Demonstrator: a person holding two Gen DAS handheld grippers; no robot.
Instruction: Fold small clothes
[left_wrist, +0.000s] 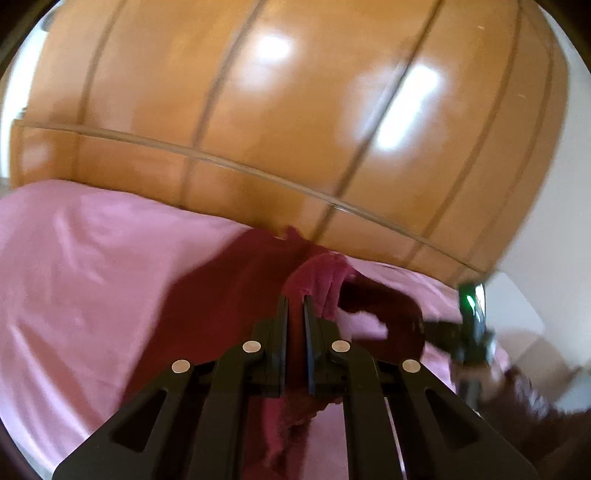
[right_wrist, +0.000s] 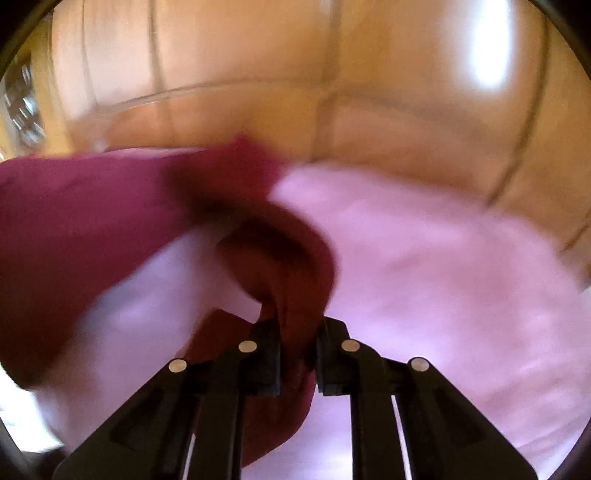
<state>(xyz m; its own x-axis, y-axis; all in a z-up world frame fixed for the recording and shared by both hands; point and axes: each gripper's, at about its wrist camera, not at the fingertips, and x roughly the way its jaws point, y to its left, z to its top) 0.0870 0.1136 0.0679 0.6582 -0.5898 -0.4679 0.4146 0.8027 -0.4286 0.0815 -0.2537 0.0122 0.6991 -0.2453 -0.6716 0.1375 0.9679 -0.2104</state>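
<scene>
Wooden wardrobe doors (left_wrist: 295, 110), glossy and orange-brown, fill the far half of both views. Below them spreads a pink bedsheet (left_wrist: 74, 277), the work surface. On it, towards the middle and right of the left wrist view, is a small dark red garment (left_wrist: 236, 280), partly lifted off the sheet and bunched, with no tidy folded edge to be seen (both pictures are motion-blurred, so the kind of garment cannot be told). The left gripper (left_wrist: 295, 299) has its jaws nearly together with red cloth pinched between them. The right gripper (right_wrist: 297, 325) likewise clamps a gathered fold of the same red garment (right_wrist: 92, 221), which trails away to the left and far side. The right gripper also appears, blurred, at the right of the left view (left_wrist: 469, 325). Folding looks barely begun or midway: cloth is held up by two points, and laying it flat and creasing it remain.
</scene>
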